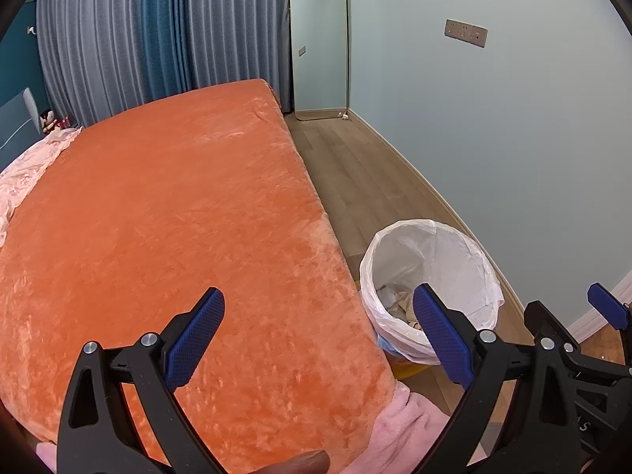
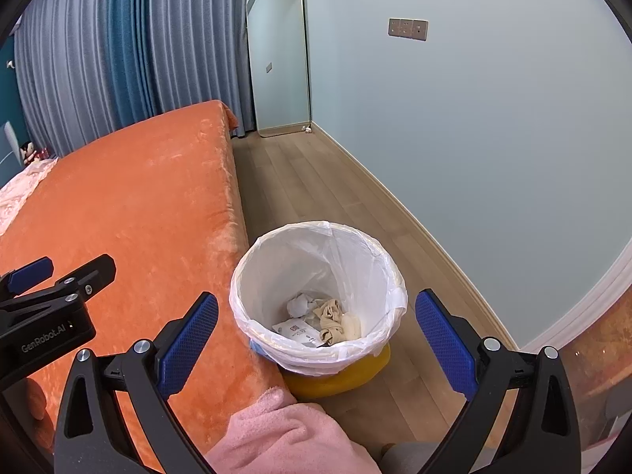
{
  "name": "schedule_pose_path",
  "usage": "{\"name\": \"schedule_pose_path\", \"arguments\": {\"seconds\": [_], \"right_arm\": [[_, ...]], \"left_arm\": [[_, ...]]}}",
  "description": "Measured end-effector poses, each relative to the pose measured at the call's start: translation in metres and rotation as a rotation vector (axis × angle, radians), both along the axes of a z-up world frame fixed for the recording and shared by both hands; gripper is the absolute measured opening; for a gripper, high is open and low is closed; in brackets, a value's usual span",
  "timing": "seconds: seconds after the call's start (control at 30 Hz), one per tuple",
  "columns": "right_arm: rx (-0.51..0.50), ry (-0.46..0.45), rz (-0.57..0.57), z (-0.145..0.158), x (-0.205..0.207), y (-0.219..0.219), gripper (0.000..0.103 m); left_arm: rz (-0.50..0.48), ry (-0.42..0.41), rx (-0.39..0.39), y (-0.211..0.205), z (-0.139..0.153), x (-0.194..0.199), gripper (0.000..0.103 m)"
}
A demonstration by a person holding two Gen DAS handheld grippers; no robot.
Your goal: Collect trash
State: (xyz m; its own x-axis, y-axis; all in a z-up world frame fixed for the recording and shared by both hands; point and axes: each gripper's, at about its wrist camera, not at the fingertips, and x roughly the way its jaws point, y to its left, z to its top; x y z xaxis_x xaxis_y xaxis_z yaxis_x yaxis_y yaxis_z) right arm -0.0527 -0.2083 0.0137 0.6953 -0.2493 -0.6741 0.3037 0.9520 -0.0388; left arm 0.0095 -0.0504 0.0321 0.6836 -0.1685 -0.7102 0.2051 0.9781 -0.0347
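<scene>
A yellow bin with a white plastic liner [image 2: 316, 252] stands on the floor beside the bed's near corner. Inside lie a crumpled white tissue [image 2: 298, 304], a beige crumpled piece [image 2: 331, 318] and a white printed packet [image 2: 296, 330]. My right gripper [image 2: 316, 339] hangs open just above the bin's near rim, nothing between its blue pads. My left gripper [image 1: 320, 335] is open over the orange bedspread [image 1: 177, 217] at the bed's edge, holding nothing. The same bin [image 1: 430, 252] shows to its right, and the right gripper's body [image 1: 576, 347] shows at the far right.
A pink fleece sleeve [image 2: 284, 434] fills the bottom of the right wrist view. A tall mirror [image 2: 278, 59] leans in the far corner by grey and teal curtains [image 1: 138, 39]. Wooden floor [image 2: 316, 181] runs between bed and pale wall. Pink bedding [image 1: 23, 173] lies at the bed's left.
</scene>
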Motion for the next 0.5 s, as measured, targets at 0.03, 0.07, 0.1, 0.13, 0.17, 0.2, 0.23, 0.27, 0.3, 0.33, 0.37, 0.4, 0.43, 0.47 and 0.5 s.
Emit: {"name": "schedule_pose_path", "arguments": {"seconds": [0.03,0.07,0.1,0.13,0.17,0.2,0.23,0.27,0.3,0.33,0.37,0.4,0.43,0.47,0.5], "right_arm": [[-0.001,0.002,0.0,-0.0005,0.0002,0.0005,0.096],[-0.001,0.003,0.001,-0.0016,0.0001,0.001,0.096],[-0.001,0.004,0.001,-0.0024,0.0003,0.0008,0.096],[-0.002,0.005,0.002,-0.003,0.0004,0.0009,0.096],[-0.002,0.006,0.001,-0.0033,0.0004,0.001,0.096],[-0.002,0.006,0.001,-0.0037,0.0004,0.0009,0.096],[-0.003,0.007,0.001,-0.0041,0.0006,0.0008,0.096],[-0.003,0.008,0.001,-0.004,0.0005,0.0013,0.096],[-0.003,0.009,0.002,-0.0044,0.0007,0.001,0.096],[-0.004,0.01,0.002,-0.0049,0.001,0.0012,0.096],[-0.004,0.012,0.003,-0.0056,0.0011,0.0015,0.096],[-0.005,0.013,0.004,-0.0064,0.0011,0.0018,0.096],[-0.009,0.013,0.004,-0.0071,0.001,0.0021,0.096],[-0.014,0.014,0.003,-0.0073,0.0009,0.0027,0.096],[-0.017,0.015,0.004,-0.0079,0.0011,0.0029,0.096]], "left_arm": [[-0.004,0.0,0.005,-0.0009,0.0001,0.0,0.092],[-0.007,-0.001,0.012,-0.0021,0.0,-0.0002,0.092],[-0.009,-0.002,0.016,-0.0034,0.0001,-0.0003,0.092],[-0.01,-0.001,0.02,-0.0042,0.0,-0.0004,0.092],[-0.009,-0.001,0.024,-0.0051,-0.0001,-0.0005,0.092],[-0.008,0.0,0.026,-0.0056,-0.0002,-0.0004,0.092],[-0.005,0.002,0.029,-0.0058,-0.0007,-0.0001,0.092],[-0.004,0.005,0.03,-0.0058,-0.0012,0.0004,0.091],[-0.004,0.008,0.031,-0.0059,-0.0015,0.0007,0.091],[-0.003,0.011,0.035,-0.0061,-0.0021,0.0012,0.091],[-0.003,0.014,0.036,-0.006,-0.0027,0.0018,0.091],[-0.005,0.017,0.037,-0.0061,-0.0031,0.0021,0.091],[-0.006,0.018,0.038,-0.0066,-0.0037,0.0022,0.091],[-0.008,0.019,0.042,-0.0071,-0.0042,0.002,0.09],[-0.011,0.018,0.047,-0.008,-0.0045,0.0019,0.09]]}}
